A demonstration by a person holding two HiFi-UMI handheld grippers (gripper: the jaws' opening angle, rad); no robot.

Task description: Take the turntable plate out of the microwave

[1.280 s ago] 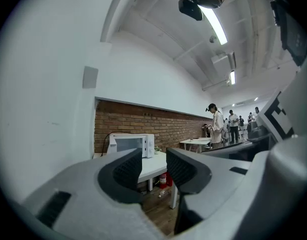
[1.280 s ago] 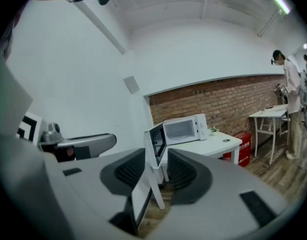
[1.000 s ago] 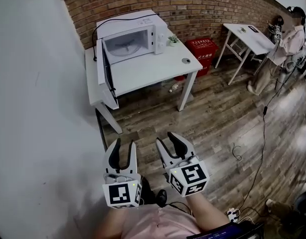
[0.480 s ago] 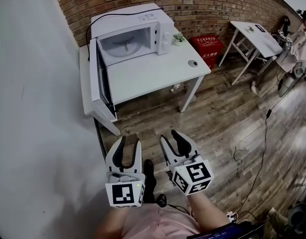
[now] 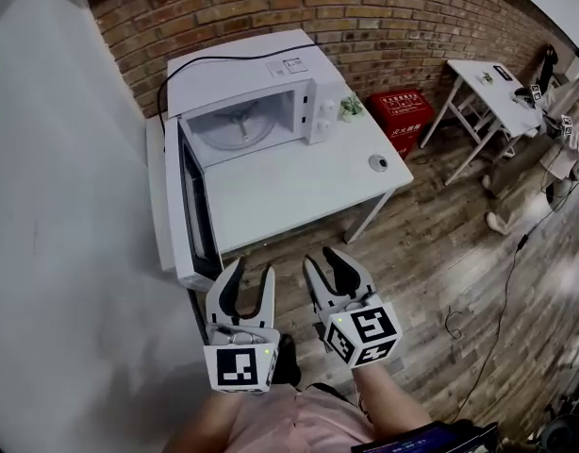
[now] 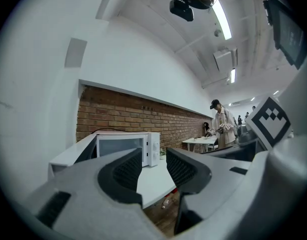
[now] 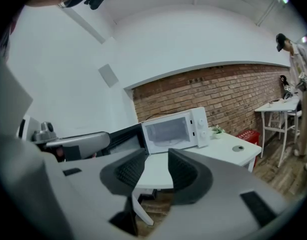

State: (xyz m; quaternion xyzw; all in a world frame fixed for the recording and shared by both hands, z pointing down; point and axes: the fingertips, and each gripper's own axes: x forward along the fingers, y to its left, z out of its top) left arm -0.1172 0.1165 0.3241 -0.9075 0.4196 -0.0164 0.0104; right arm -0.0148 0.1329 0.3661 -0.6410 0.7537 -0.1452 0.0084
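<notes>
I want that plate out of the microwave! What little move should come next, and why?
Probably bring both grippers forward toward the microwave. Its door hangs open and the turntable plate lies inside, but the left gripper and right gripper hover short of the table, each with nothing between its jaws. The right gripper's jaws are closing on nothing.

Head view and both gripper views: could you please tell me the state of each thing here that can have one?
White box-shaped microwave, standing on the white table.
Its white door, swung wide open.
Round glass turntable plate, lying inside the microwave.
Left gripper, fingers apart, empty.
Right gripper, fingers closing, nothing between them.
</notes>
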